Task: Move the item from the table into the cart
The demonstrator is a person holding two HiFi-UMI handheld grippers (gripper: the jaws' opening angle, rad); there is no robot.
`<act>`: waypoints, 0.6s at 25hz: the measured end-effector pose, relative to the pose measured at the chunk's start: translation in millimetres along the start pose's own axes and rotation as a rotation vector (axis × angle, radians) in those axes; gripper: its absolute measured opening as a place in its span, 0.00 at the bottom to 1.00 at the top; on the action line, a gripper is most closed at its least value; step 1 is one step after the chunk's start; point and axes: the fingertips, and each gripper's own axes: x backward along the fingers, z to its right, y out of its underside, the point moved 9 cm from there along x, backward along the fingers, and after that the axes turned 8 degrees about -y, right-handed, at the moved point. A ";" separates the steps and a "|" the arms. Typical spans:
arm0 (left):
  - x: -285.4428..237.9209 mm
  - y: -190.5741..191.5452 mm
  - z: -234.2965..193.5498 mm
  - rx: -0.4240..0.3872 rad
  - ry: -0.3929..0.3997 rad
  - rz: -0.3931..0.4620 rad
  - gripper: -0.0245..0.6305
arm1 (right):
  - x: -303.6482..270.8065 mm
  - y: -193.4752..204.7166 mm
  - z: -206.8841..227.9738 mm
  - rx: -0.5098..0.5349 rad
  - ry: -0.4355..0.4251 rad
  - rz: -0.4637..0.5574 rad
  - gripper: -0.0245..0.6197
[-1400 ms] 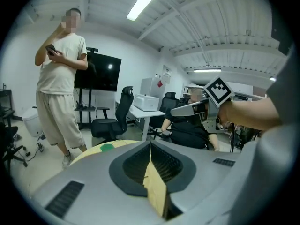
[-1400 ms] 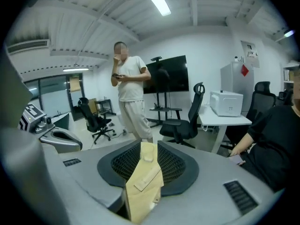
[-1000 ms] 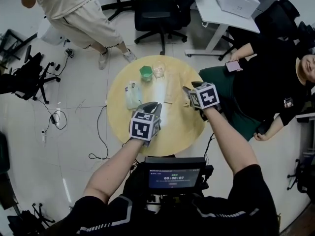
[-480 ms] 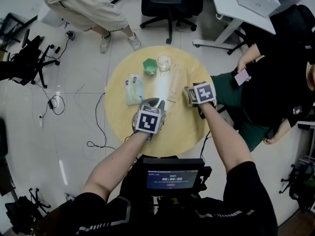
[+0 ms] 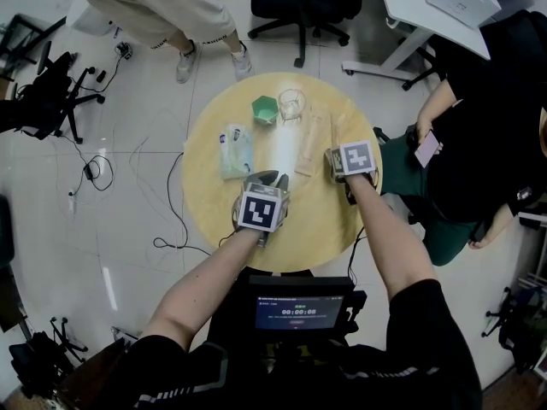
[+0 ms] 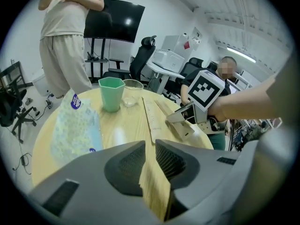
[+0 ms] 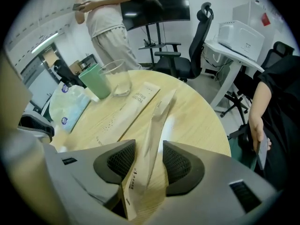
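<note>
**Right tongs astride the packet, left tongs empty**

Your right gripper [image 7: 149,149] sits low over the round table [image 5: 316,220] with its 2 jaws released. A slim paper packet [image 7: 157,116] lies flat on the wood between them, with a gap showing on either side. It runs away from the jaws toward the middle of the table. Just beside it lies a longer toothbrush box [image 5: 308,146], parallel to it.

Your left gripper [image 5: 268,178] hovers near the table's middle. Its jaws are only slightly apart, and nothing but bare tabletop shows in the slit.

Beyond the box stand a green cup [image 5: 264,108] and a glass [image 5: 291,104], side by side near the far edge. A tissue pack [image 5: 233,150] lies to the left of your left gripper. 2 other people are by the table, 1 standing and 1 seated.
</note>
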 end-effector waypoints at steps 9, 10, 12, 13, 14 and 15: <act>1.1 6.7 -0.2 0.016 0.010 0.010 0.16 | -4.9 -2.1 -6.6 0.022 0.000 0.001 0.11; 3.4 5.8 -1.1 0.015 0.010 0.020 0.16 | -2.7 -2.6 -7.7 0.014 -0.003 0.012 0.10; 9.6 3.4 -1.6 0.013 0.012 0.045 0.16 | 3.7 -2.1 -7.8 0.001 0.004 0.039 0.08; 13.3 1.9 -0.9 0.010 0.015 0.059 0.16 | 7.5 0.0 -5.8 -0.004 0.017 0.050 0.08; 17.5 0.1 0.5 0.007 0.020 0.075 0.16 | 12.6 1.4 -5.2 -0.010 0.021 0.067 0.08; 22.7 -1.7 2.4 0.005 0.026 0.090 0.16 | 19.6 2.0 -6.3 -0.017 0.018 0.090 0.08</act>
